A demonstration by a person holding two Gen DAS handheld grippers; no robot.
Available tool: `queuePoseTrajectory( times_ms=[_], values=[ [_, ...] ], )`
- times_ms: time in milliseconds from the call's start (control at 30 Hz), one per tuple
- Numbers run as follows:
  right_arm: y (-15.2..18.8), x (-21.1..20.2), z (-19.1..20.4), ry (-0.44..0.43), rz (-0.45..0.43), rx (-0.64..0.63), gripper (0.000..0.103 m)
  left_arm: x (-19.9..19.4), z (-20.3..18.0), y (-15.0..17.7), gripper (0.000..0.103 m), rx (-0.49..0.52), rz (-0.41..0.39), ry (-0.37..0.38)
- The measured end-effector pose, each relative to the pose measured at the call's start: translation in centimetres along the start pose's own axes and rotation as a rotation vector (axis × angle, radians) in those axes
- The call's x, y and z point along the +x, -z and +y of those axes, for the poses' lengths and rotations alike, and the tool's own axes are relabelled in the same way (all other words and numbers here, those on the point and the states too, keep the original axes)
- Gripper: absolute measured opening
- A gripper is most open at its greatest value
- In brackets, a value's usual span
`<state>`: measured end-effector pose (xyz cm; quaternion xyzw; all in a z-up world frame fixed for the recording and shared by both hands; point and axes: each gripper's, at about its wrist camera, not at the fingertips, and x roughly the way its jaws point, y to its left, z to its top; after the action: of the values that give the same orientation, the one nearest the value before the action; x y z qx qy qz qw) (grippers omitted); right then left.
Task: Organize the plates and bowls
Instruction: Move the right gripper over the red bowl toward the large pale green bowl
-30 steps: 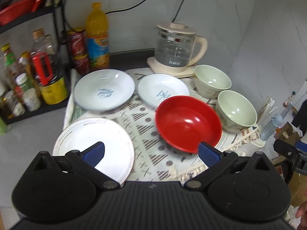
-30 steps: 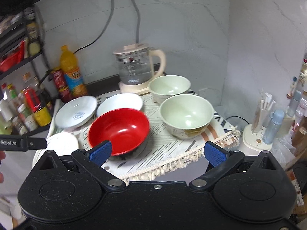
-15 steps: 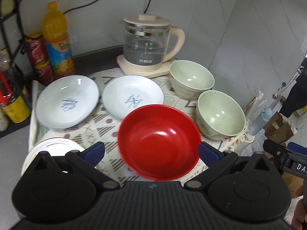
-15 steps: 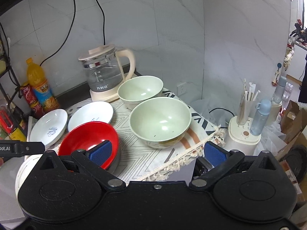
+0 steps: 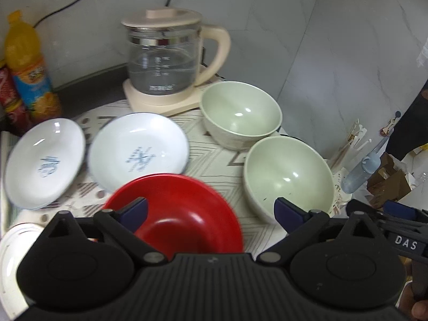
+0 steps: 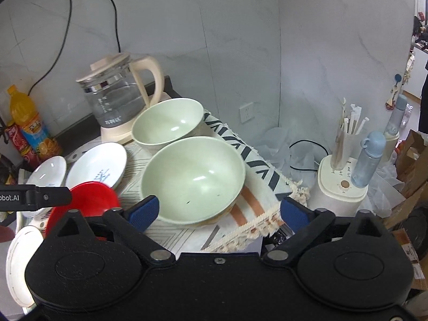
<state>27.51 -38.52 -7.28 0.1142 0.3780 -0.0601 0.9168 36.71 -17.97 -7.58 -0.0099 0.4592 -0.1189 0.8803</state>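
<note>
A red bowl (image 5: 184, 208) sits on the patterned mat, right before my open, empty left gripper (image 5: 211, 211). Two pale green bowls stand to the right: a near one (image 5: 289, 176) and a far one (image 5: 240, 112). Two white dishes with blue marks lie at left (image 5: 45, 163) and middle (image 5: 139, 152). A white flat plate (image 5: 10, 251) is at the lower left. My right gripper (image 6: 219, 211) is open and empty, with the near green bowl (image 6: 192, 179) just ahead between its fingers. The red bowl (image 6: 91, 198) shows at its left.
A glass kettle (image 5: 165, 61) on a cream base stands at the back. An orange drink bottle (image 5: 26, 67) and red cans stand at back left. Right of the mat's fringed edge (image 6: 251, 227) are a straw holder (image 6: 345, 144) and a blue bottle (image 6: 369, 157).
Both grippers have swung to the right. The green bowls have come closer and more central in both views. No dish has moved, and both grippers remain open.
</note>
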Motion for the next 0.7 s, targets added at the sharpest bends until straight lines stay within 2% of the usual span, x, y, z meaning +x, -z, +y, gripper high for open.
queuePoseTrajectory(
  times_ms=[67,133,267,333,433,567,667,700],
  values=[
    [-0.7,1.0,-0.5,-0.006,0.012,0.002,0.095,0.9,-0.7,-0.3,0.098,-0.001,-0.001,0.012],
    [-1.1,2.0,-1.0,-0.019,0.022,0.0,0.086,1.9,-1.3,-0.6,0.093,-0.005,0.003,0.022],
    [-1.8,4.0,-2.0,-0.05,0.06,-0.004,0.082,3.8,-2.4,-1.2,0.084,-0.015,0.012,0.027],
    [-2.0,4.8,-2.5,-0.072,0.079,-0.004,0.077,4.8,-2.6,-1.4,0.072,-0.029,0.025,0.037],
    [-2.4,6.1,-3.1,-0.091,0.103,-0.012,0.069,6.2,-2.8,-1.6,0.06,-0.057,0.055,0.052],
    [-2.9,7.8,-3.7,-0.113,0.138,-0.01,0.059,7.5,-3.0,-1.7,0.05,-0.081,0.073,0.053],
    [-3.0,9.0,-3.9,-0.132,0.171,-0.014,0.051,8.7,-2.7,-1.7,0.038,-0.114,0.106,0.052],
    [-3.1,9.5,-3.9,-0.138,0.184,-0.017,0.044,9.0,-2.6,-1.7,0.035,-0.125,0.116,0.052]
  ],
)
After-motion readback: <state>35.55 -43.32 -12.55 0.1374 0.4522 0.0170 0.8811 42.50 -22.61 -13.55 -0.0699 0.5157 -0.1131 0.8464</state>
